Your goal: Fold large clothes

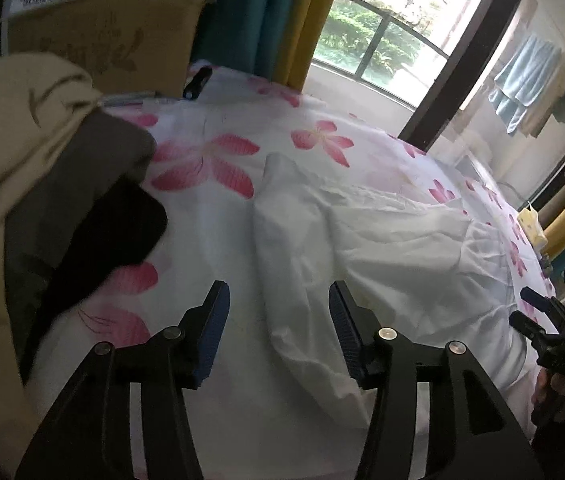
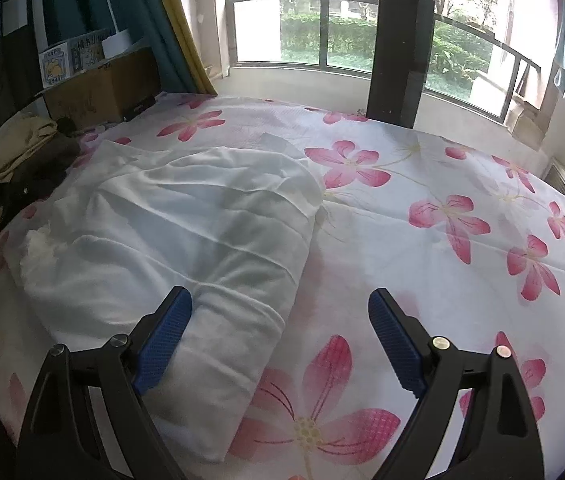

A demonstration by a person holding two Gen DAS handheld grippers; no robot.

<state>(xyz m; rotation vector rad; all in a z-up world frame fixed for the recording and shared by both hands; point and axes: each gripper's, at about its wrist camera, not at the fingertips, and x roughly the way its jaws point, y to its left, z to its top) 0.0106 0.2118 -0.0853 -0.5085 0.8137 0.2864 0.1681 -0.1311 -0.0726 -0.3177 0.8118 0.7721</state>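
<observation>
Open bedspread right, clutter left

Flowered bedspread (image 2: 462, 184) lies bare beside the white garment (image 2: 186, 232); clothes pile (image 1: 22, 168) and cardboard box (image 1: 106, 36) crowd the left.

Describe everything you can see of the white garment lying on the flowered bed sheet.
The white garment looks like thin, soft, plain cloth, creased all over. It lies flat but loosely folded on the flowered sheet, with one long folded edge running towards the camera and a rumpled end at the far left. No gripper holds it: the right gripper stands open over its near corner, and the left gripper stands open above another part of it.
</observation>
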